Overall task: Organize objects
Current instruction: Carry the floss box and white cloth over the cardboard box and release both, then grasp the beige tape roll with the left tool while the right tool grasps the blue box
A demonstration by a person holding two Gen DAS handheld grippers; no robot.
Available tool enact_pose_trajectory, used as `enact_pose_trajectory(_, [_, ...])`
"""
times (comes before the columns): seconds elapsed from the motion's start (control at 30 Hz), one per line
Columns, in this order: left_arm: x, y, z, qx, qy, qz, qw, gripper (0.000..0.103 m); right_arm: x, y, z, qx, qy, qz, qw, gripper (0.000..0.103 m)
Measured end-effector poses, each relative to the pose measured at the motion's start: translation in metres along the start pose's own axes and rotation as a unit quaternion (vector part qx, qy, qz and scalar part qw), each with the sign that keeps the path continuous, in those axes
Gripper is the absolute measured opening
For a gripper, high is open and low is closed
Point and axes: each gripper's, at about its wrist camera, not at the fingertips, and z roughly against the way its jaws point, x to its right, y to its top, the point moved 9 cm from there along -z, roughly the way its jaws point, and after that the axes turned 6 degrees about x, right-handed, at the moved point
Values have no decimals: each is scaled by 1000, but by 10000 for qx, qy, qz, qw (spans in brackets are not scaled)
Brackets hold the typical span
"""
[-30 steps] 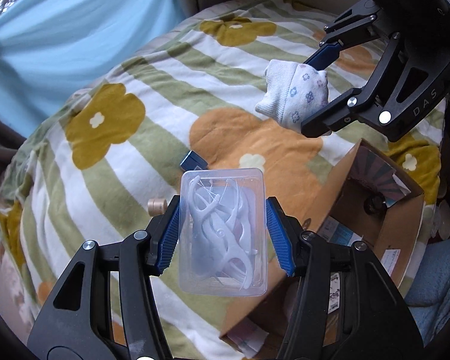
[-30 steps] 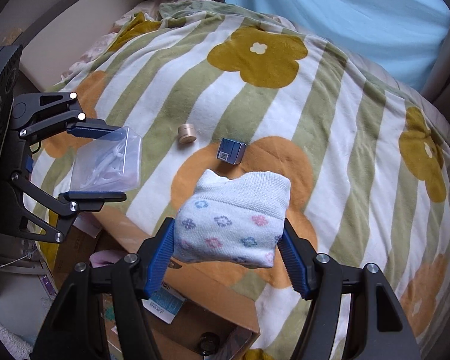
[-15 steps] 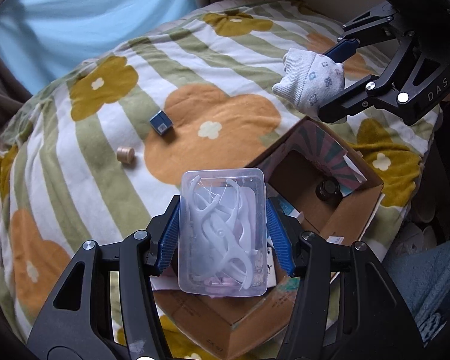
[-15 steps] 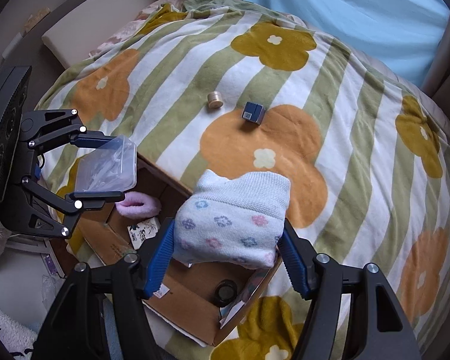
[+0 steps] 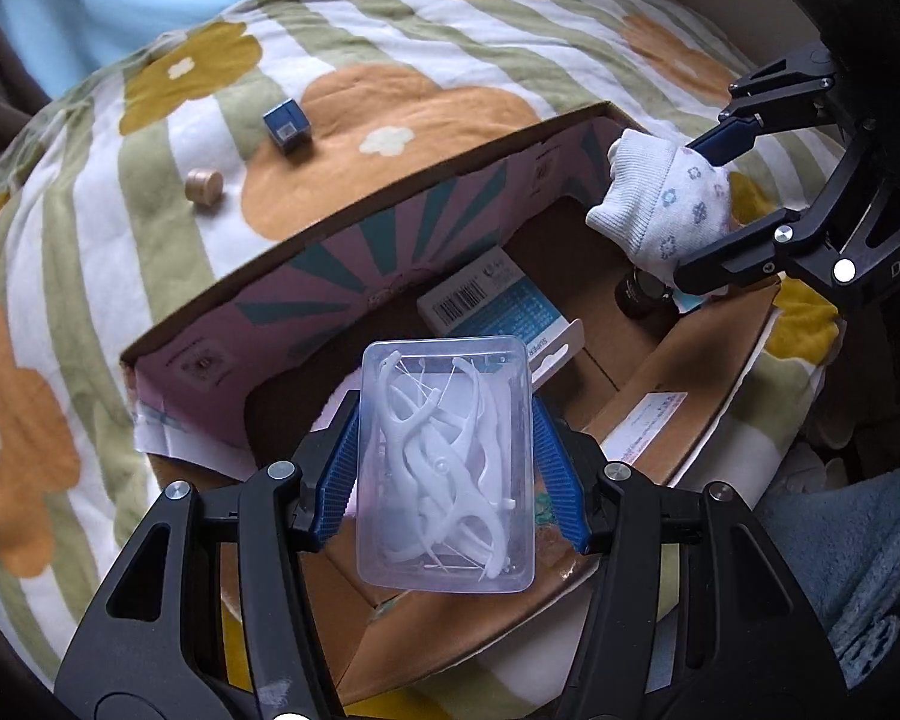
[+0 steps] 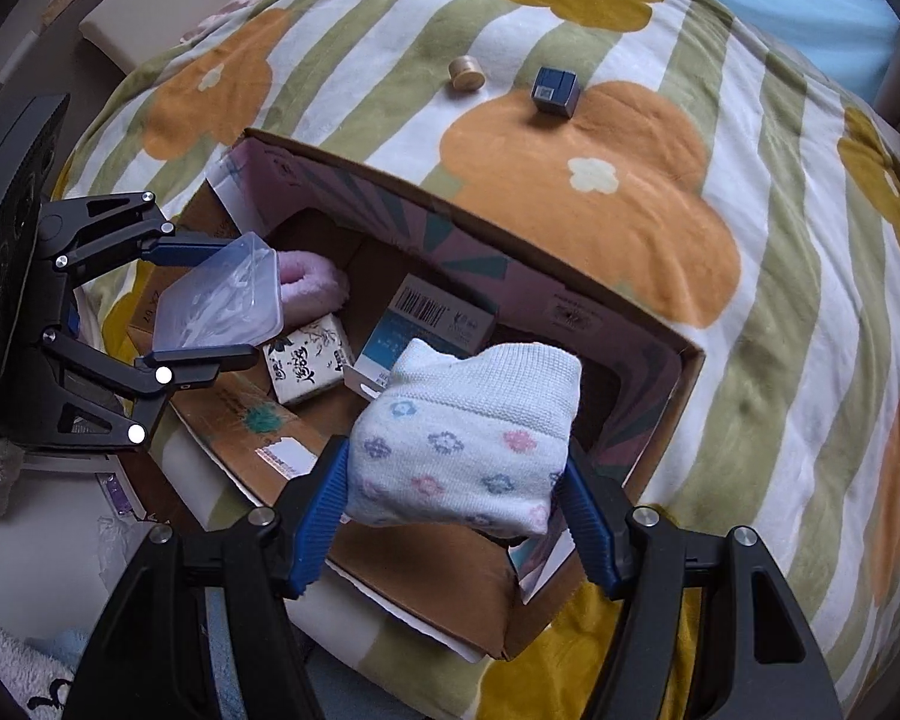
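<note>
Left hand-held gripper point(image 5: 444, 474): blue pads clamped on both long sides of a clear plastic case point(image 5: 446, 461) holding white floss picks. Case is held in the air above the near end of an open cardboard box point(image 5: 678, 360). From the right wrist view the same case point(image 6: 222, 300) sits tilted between the pads, over the box's left end, just in front of a pink fluffy item point(image 6: 309, 294).

Right hand-held gripper point(image 6: 456, 510): pads pressed into a folded white sock point(image 6: 462, 444) with small blue and pink flower prints, ribbed cuff pointing away from the camera. Sock hangs over the right half of the box, not touching the contents. In the left wrist view the sock point(image 5: 666, 204) is above a small dark bottle point(image 5: 642, 291) standing in the box's far corner.

Inside the box: a blue and white carton point(image 6: 426, 324) with a barcode, lying flat near the middle; a small white packet with black printed characters point(image 6: 309, 366) beside it, next to the pink item.

Box rests on a bed covered by a blanket point(image 6: 750, 180) with green and white stripes and orange and mustard flowers. On the blanket beyond the box, well apart from both grippers: a small blue cube-shaped box point(image 6: 555, 90) and, near it, a short wooden cylinder point(image 6: 465, 72) lying loose
</note>
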Motion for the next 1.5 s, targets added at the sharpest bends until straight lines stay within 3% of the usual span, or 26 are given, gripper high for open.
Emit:
enact_pose_trajectory(0.23, [-2, 1, -7, 6, 14, 102, 9999, 52, 1, -4, -12, -68, 10, -122, 9999, 63])
enact_pose_trajectory(0.47, [3, 7, -3, -60, -197, 141, 9997, 52, -3, -4, -13, -114, 109, -111, 9998, 64])
enact_pose_trajectory(0.53, [6, 6, -5, -178, -322, 140, 9992, 64, -4, -4, -15, -160, 127, -122, 9997, 67])
enact_pose_trajectory(0.57, [7, 6, -6, -197, -343, 132, 9991, 91, -3, -5, -17, -206, 154, -156, 9995, 74])
enact_pose_trajectory(0.6, [9, 5, -6, -190, -349, 119, 9991, 102, -3, -6, -18, -237, 201, -204, 9993, 81])
enact_pose_trajectory(0.9, [14, 2, 3, -146, -346, 87, 9993, 103, 5, -14, -18, -267, 160, -426, 9986, 83])
enact_pose_trajectory(1.3, [9, 1, 16, -98, -251, 412, 9988, 103, 10, -10, -15, -258, 95, -576, 9980, 83])
enact_pose_trajectory(1.5, [-1, 12, 30, -16, -185, 224, 9996, 103, 10, 6, -6, -188, -24, -582, 9981, 83])
